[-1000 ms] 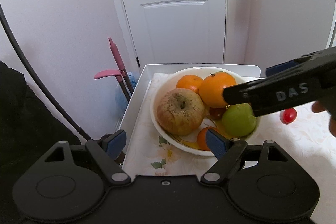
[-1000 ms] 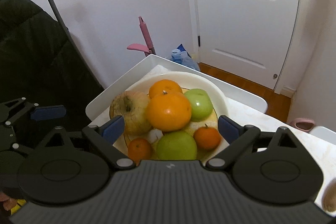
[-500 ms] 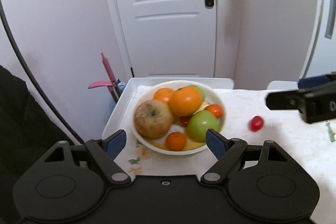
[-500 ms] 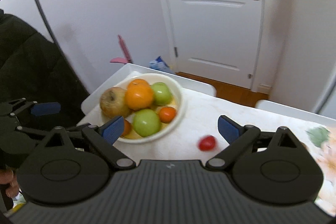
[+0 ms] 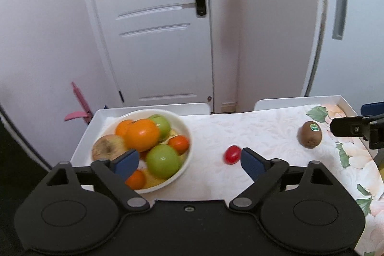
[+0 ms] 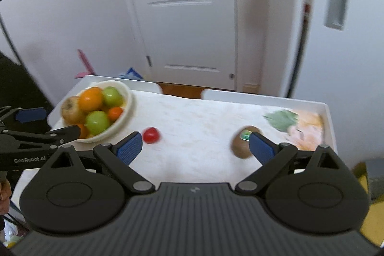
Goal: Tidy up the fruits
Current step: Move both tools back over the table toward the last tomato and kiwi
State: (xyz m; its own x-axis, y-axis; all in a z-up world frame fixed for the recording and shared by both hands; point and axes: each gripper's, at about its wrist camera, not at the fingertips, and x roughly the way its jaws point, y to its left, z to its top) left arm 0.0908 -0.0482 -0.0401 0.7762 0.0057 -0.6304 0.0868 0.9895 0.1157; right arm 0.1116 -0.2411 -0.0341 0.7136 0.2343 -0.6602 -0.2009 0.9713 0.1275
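Note:
A white bowl at the table's left end holds oranges, green apples and a brown wrinkled apple. A small red tomato lies on the cloth to its right. Farther right lies a brown kiwi with a green sticker. My left gripper hovers over the bowl's right side, its jaws opening with nothing gripped. My right gripper hangs open above the cloth between tomato and kiwi, empty. The right gripper's finger shows at the edge of the left wrist view.
The table has a white raised rim and a floral cloth. A white door stands behind it. A pink tool leans at the left wall, and a dark garment hangs at the far left.
Both grippers have drawn back and swung right from the bowl. The tomato and then the kiwi came into view. The left jaws stand a little wider.

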